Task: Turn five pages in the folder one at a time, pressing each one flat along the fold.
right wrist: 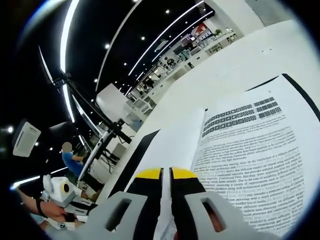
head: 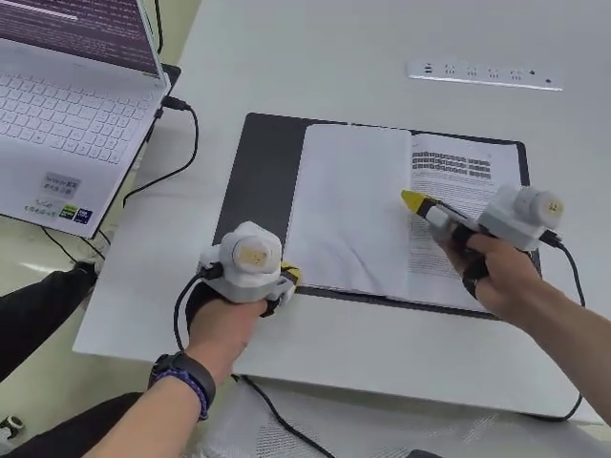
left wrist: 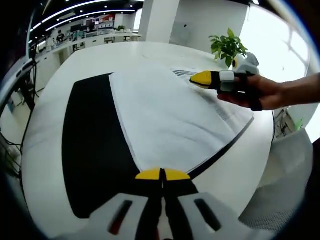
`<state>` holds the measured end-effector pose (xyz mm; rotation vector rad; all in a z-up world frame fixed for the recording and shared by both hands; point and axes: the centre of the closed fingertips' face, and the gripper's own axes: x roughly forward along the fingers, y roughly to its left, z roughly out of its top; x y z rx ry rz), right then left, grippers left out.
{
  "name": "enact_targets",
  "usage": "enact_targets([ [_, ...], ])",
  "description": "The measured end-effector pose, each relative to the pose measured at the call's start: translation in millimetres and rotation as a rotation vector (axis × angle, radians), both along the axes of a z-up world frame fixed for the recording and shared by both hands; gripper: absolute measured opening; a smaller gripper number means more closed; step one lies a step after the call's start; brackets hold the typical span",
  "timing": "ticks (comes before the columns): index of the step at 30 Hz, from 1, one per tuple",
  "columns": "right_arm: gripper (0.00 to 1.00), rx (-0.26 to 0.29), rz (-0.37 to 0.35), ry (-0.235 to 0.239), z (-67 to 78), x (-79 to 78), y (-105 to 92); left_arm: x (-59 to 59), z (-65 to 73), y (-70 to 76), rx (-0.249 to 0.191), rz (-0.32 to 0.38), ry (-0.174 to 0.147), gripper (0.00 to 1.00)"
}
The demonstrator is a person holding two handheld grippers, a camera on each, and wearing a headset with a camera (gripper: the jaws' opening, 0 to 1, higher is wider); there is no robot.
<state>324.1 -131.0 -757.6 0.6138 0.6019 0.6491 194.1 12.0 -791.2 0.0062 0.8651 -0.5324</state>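
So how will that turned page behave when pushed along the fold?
Probably floppy: the turned page shows faint ripples. Likely light, a single thin sheet, so it may spring up once the right gripper leaves.

Folder cover (head: 253, 181) matt black, prob. plastic; pages (head: 348, 200) smooth white paper; table (head: 315, 67) smooth matt white.

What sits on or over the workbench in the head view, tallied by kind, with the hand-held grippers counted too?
hand-held gripper: 2 (left hand-held gripper, right hand-held gripper)
folder: 1
laptop: 1
power strip: 1
Total: 5
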Motion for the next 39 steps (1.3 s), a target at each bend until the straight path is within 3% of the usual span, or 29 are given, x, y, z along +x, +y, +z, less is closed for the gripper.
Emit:
enact_targets([
  [4, 0.0, -0.023, 0.008, 0.023, -6.4, -7.8, 4.7, 0.0, 0.4, 0.0, 0.007, -0.002, 0.005, 0.0],
  [9, 0.0, -0.012, 0.019, 0.002, 0.1, -9.3, 6.9, 0.4, 0.4, 0.4, 0.009, -0.002, 0.008, 0.0],
  [15, 0.0, -0.001, 0.008, -0.005, 1.0, -1.0, 7.5, 0.6, 0.1, 0.6, 0.009, 0.011, 0.01, 0.0],
  [22, 0.0, 0.01, -0.055, -0.027, 0.7, 23.7, 4.2, 0.1, 0.3, 0.6, 0.007, 0.006, 0.004, 0.0],
  [28, 0.0, 0.033, -0.113, -0.047, 1.4, 47.8, 1.1, 0.3, -0.1, 1.1, -0.02, 0.013, 0.009, 0.0],
  [33, 0.0, 0.049, -0.172, -0.042, 0.5, 69.8, -3.0, 0.9, -0.4, 0.4, -0.009, -0.001, 0.003, 0.0],
  [39, 0.0, 0.054, -0.234, -0.033, -4.0, 97.5, -10.2, 1.7, -2.0, 1.9, -0.045, 0.01, 0.009, 0.0],
])
